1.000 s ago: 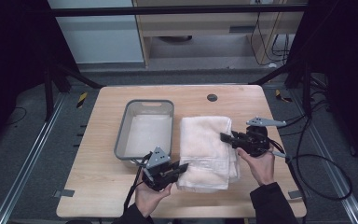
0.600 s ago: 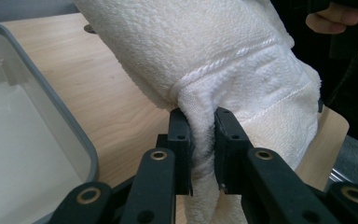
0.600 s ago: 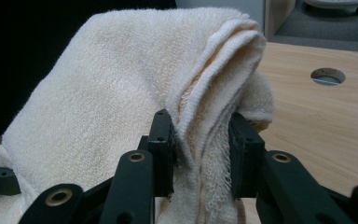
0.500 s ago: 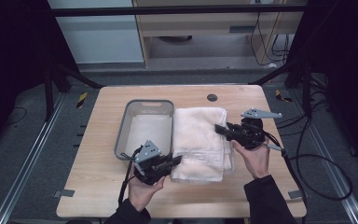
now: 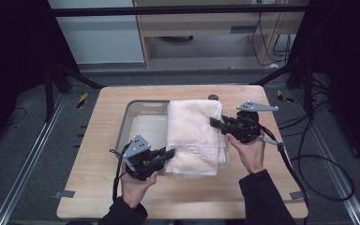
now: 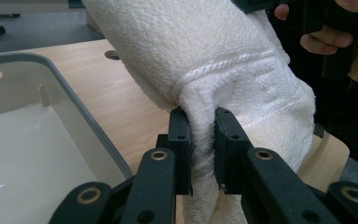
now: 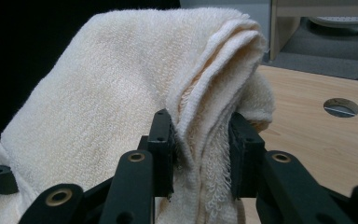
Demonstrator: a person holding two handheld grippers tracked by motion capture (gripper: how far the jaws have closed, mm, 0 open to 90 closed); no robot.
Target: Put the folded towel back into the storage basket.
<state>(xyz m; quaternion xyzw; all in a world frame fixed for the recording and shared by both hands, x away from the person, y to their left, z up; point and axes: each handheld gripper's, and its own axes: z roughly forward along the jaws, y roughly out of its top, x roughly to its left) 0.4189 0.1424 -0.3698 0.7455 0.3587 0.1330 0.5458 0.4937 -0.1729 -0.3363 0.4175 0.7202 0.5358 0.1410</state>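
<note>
Towel: we see the folded cream towel (image 5: 194,136) held between the two grippers, its left part over the tray's right edge, the rest over the table (image 5: 98,122)
Left gripper: our left gripper (image 5: 168,154) is clenched on the towel's near left corner; in the left gripper view the fabric (image 6: 242,74) bunches between the black pads
Right gripper: our right gripper (image 5: 214,122) grasps the far right edge; the folded layers (image 7: 205,116) sit pinched between its pads
Tray: grey tray (image 5: 131,119) on the table, partly under the towel
</note>
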